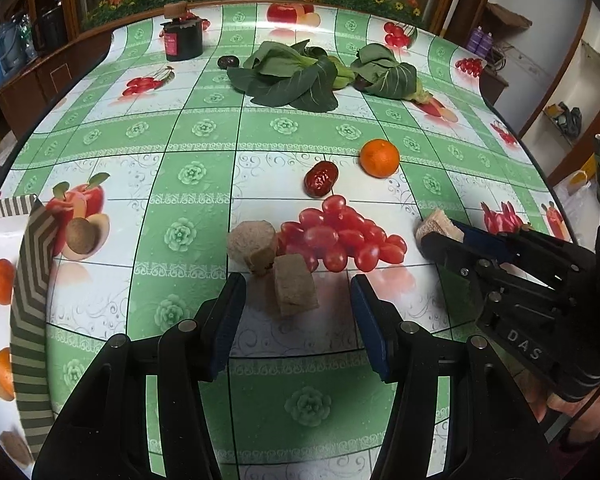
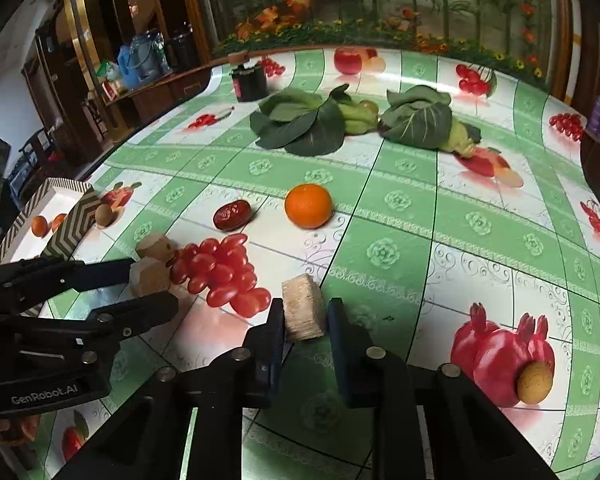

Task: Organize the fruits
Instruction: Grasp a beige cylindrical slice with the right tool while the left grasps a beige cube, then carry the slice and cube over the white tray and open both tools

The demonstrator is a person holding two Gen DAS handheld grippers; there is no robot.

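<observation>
An orange (image 1: 379, 158) (image 2: 309, 205), a red date (image 1: 320, 179) (image 2: 232, 215) and a bunch of red grape tomatoes (image 1: 340, 236) (image 2: 224, 276) lie on the fruit-print tablecloth. Several tan blocks sit beside the bunch. My left gripper (image 1: 298, 284) (image 2: 154, 282) stands open, with one tan block (image 1: 296, 290) (image 2: 150, 276) between its fingers and untouched by the pads. My right gripper (image 2: 306, 308) (image 1: 440, 236) is shut on another tan block (image 2: 303, 308) (image 1: 430, 220), right of the bunch. A striped box (image 1: 28, 280) (image 2: 74, 216) at the left holds oranges.
Leafy greens (image 1: 292, 76) (image 2: 300, 124) lie across the back of the table, with a black jar (image 1: 183, 38) (image 2: 249, 82) and a dark plum (image 1: 228, 62) to their left. A small tan ball (image 2: 534, 382) rests at the right. Cabinets border the table's left side.
</observation>
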